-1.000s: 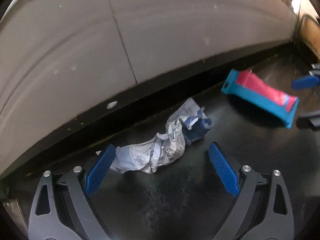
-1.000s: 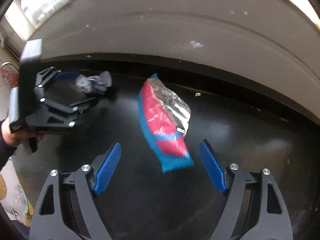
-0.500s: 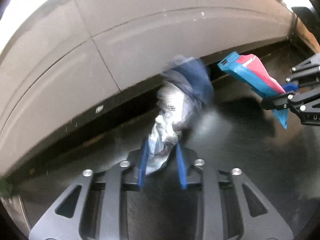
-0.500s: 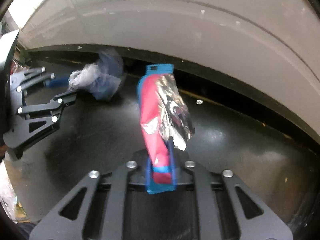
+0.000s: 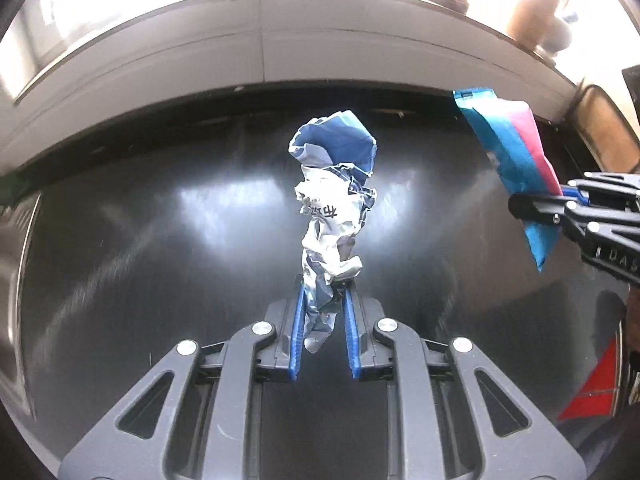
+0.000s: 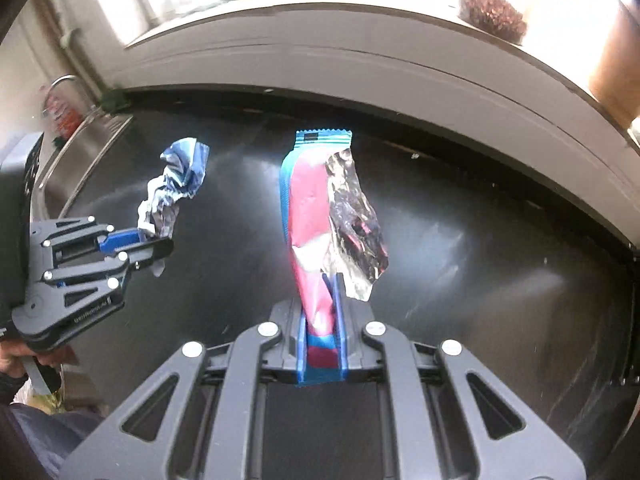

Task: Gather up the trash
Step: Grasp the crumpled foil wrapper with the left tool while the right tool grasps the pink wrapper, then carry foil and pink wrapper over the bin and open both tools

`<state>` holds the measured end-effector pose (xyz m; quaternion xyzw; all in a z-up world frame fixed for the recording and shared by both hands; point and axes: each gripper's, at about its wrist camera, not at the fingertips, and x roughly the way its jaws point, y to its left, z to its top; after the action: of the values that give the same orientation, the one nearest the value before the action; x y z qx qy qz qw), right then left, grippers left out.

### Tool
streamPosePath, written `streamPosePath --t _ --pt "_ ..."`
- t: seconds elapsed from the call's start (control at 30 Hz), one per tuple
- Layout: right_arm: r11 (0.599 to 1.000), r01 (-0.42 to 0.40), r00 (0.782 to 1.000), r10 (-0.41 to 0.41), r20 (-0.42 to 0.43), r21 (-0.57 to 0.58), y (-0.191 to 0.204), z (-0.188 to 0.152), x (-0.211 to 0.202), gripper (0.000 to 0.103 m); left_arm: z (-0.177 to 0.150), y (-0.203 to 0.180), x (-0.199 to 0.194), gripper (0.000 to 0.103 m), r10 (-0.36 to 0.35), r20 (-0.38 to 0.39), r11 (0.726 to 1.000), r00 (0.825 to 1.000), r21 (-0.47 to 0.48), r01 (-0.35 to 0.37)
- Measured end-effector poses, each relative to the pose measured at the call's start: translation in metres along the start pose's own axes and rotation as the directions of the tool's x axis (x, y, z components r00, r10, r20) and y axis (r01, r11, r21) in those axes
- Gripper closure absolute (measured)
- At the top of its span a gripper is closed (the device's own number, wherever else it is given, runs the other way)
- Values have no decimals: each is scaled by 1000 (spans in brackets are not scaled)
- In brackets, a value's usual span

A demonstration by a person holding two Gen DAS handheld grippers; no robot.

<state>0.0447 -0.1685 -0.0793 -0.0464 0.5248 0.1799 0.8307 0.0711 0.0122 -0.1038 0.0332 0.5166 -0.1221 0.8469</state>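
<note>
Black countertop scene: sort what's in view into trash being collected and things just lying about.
Job:
- crumpled blue-and-white paper wrapper, clamped in the left gripper
- torn pink-and-blue foil snack wrapper, clamped in the right gripper

Lying about:
- brown dried plant clump on the windowsill
- steel sink with curved tap
- black countertop itself

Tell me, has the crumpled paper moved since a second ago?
Yes. The crumpled paper lay on the black counter near the wall; now it is lifted off it, pinched in the left gripper, standing upright above the surface.

"DAS" on right tool [image 5: 576, 204]
</note>
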Motion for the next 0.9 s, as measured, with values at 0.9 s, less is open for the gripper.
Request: streamPosePath --t 0.9 --pt "881 -260 959 285 3 -395 248 22 -26 91 -180 126 -151 86 329 30 866 944 -409 -288"
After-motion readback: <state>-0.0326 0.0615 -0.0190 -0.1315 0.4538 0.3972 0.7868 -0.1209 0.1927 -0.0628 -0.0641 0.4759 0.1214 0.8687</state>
